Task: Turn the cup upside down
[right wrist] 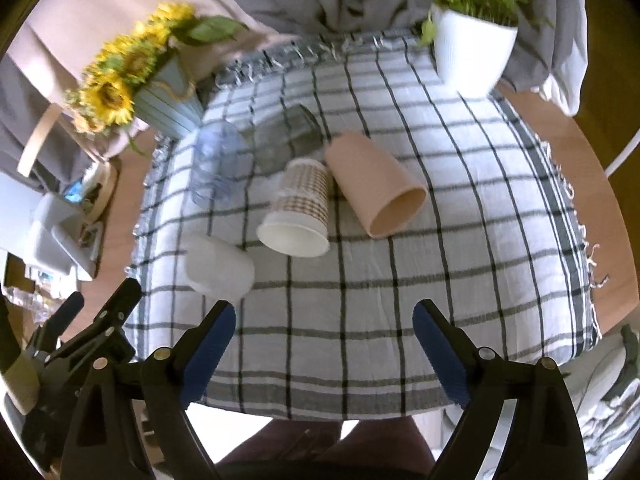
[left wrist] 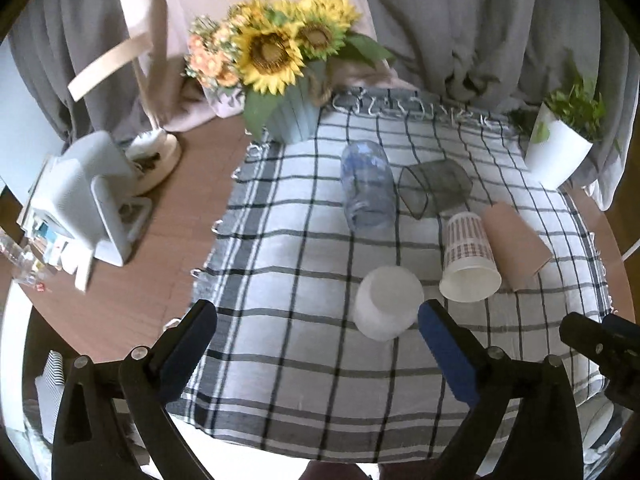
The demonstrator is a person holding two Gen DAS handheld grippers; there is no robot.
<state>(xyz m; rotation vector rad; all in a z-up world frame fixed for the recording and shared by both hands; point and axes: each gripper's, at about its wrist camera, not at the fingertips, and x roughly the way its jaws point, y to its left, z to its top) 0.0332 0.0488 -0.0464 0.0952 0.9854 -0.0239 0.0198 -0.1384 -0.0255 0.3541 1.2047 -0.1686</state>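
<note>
From the left wrist, the left gripper [left wrist: 316, 344] hangs with jaws wide apart and empty; the white cup [left wrist: 388, 302] already stands mouth-down on the checked cloth [left wrist: 280, 272], near its right finger. From the right wrist, the right gripper [right wrist: 324, 344] is likewise spread and empty; the patterned cup [right wrist: 298, 214] and tan cup [right wrist: 376, 186] lie sideways, unflipped.

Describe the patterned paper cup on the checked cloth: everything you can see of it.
The patterned paper cup lies on its side on the checked cloth, its open mouth towards the cameras, its base pointing away. It looks like paper: a white rolled rim, a plain white inside and a band of small brownish checks around the wall. It seems empty. The pink cup, also on its side, lies close on its right, perhaps touching near the base. No gripper touches it.
</note>
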